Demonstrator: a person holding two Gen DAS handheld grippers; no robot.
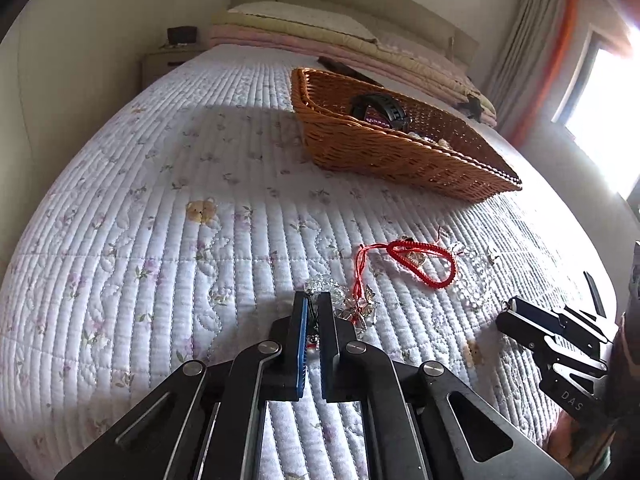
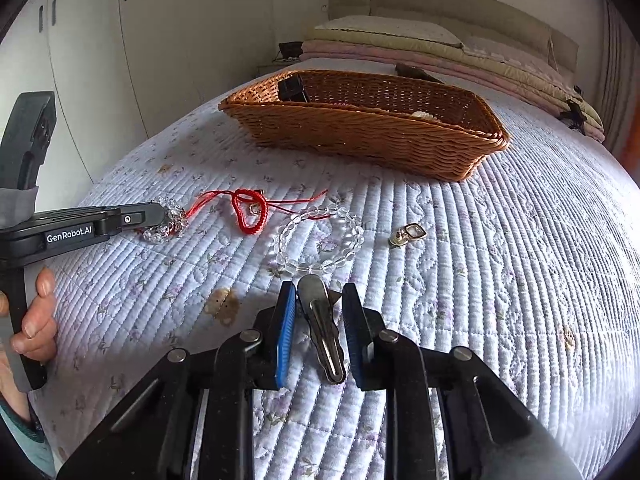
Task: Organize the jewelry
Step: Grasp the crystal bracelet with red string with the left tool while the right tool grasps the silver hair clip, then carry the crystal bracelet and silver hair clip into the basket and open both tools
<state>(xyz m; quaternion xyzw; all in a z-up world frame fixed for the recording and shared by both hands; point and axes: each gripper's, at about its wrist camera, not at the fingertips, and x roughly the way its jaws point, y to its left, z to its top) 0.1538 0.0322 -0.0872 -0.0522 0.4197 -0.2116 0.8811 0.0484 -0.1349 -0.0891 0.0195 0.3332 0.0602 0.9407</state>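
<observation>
Now:
left hand-held gripper (image 1: 314,300): nearly closed, pinching crystal bead bracelet (image 1: 320,284)
right hand-held gripper (image 2: 320,300): spread, straddling metal hair clip (image 2: 322,328)
wicker basket (image 2: 360,140): far ahead on bed (image 2: 500,280)

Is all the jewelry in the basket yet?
Not yet. A black watch already sits in the brown wicker basket. The left gripper pinches a clear crystal trinket; the right gripper straddles a silver hair clip. The red cord bracelet, clear bead bracelet and gold earring remain.

Your left gripper (image 1: 313,300) has its fingers nearly closed; your right gripper (image 2: 319,294), at 3 o'clock from it, has fingers apart.
</observation>
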